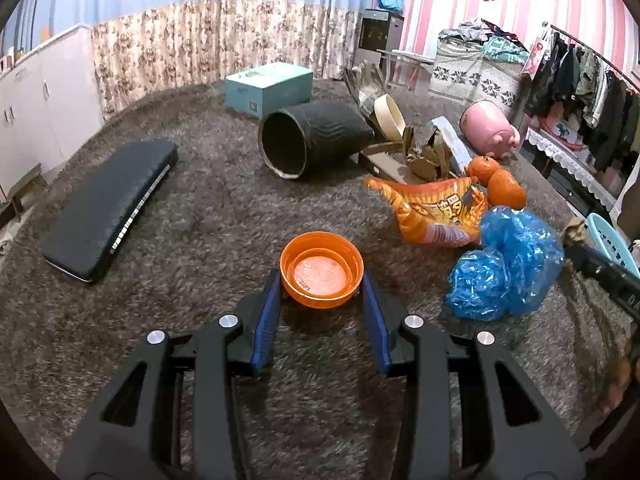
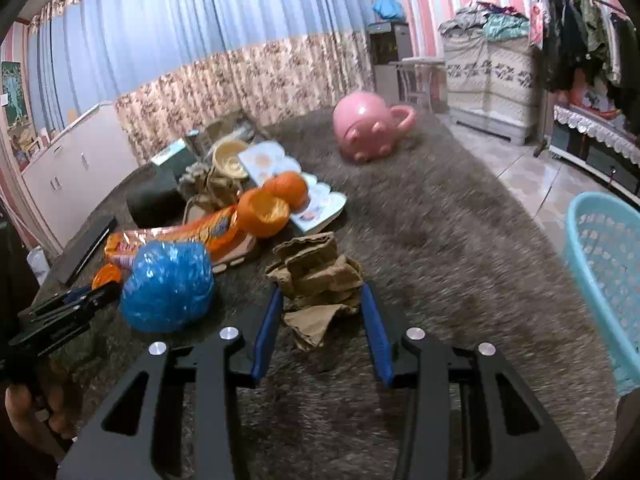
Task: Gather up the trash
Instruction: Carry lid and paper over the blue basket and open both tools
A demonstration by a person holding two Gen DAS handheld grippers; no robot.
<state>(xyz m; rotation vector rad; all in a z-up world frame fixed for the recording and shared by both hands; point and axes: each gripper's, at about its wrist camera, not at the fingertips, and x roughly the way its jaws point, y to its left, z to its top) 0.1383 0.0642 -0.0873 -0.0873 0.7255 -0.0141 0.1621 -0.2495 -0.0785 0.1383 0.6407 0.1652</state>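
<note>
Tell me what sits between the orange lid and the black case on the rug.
Nothing: in the left wrist view only bare brown rug runs between the orange lid and the black case.

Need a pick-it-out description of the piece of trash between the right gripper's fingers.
On the brown shaggy carpet, find the crumpled blue plastic bag. Just right of it, between the right gripper's blue pads, lies the crumpled brown cardboard. It is the only dull tan, torn, corrugated wad; its neighbours are glossy blue or orange.
</note>
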